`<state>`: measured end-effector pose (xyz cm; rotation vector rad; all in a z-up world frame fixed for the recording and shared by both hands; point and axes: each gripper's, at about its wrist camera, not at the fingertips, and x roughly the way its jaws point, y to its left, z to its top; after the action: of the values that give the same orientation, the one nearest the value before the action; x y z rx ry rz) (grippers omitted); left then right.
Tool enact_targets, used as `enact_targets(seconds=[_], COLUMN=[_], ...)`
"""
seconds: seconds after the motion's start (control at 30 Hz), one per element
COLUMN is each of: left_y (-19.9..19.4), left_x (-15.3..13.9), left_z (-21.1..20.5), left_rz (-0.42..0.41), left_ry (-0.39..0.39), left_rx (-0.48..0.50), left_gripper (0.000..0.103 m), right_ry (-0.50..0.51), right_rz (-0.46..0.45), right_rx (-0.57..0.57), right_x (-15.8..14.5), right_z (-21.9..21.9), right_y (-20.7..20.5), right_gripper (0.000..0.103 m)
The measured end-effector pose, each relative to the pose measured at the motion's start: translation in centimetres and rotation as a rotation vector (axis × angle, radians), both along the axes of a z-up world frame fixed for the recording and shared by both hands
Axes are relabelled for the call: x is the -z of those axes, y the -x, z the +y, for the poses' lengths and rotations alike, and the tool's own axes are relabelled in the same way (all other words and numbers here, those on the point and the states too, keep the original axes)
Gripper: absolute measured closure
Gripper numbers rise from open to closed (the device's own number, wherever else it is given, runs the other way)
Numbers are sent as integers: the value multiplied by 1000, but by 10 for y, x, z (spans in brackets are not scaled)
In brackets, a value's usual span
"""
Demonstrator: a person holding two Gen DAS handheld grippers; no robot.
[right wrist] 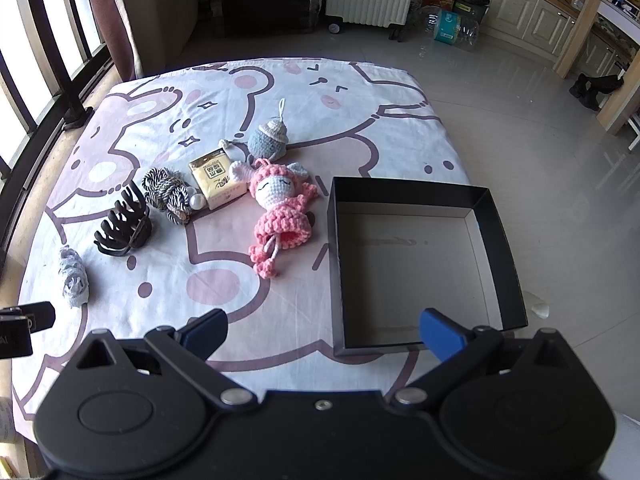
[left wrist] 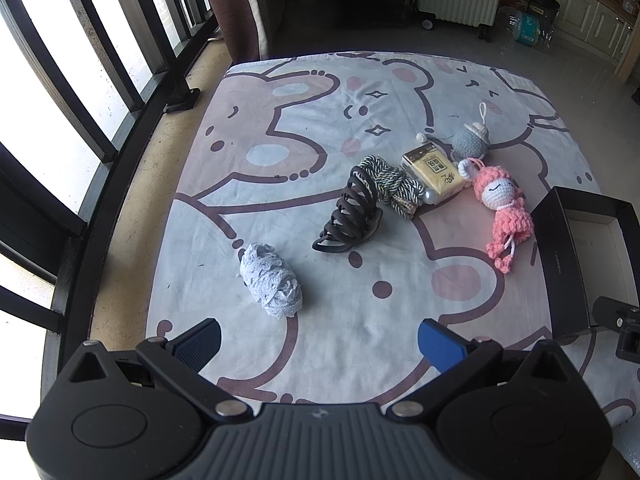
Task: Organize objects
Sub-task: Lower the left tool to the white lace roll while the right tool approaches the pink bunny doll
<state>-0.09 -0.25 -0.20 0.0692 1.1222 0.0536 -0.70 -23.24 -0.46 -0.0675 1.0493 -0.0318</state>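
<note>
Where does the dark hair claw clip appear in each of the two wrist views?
Left wrist view: the hair claw clip stands near the middle, just left of the striped rope bundle.
Right wrist view: the hair claw clip stands at the left, again just left of the striped rope bundle.
Shared landmark: the pink crochet doll, right of both.

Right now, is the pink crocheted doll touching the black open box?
Apart. The right wrist view shows bare sheet between the pink crocheted doll and the black open box.
</note>
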Motion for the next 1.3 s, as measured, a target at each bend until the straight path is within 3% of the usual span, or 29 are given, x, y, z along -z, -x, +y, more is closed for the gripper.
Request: enact_targets(seconds=[0.43,1.0,1.3], left_y=[1,-41,-63], left_x=[-11,-65,-64], left_z=[-3,6,14], left_rz=[-35,-150,-165], left_ry=[-55,-17,-16], left_rx=[31,-28,-52], left_gripper=[0,0,0], right_ry=[-44,-61,-97], right_rz=[-40,-136,-152], right_rx=[30,14,-4], right_x=[-19,-63,-61], right_z=[-5,5,19], right_y=[-1,-36,-60], right_gripper=[0,0,0])
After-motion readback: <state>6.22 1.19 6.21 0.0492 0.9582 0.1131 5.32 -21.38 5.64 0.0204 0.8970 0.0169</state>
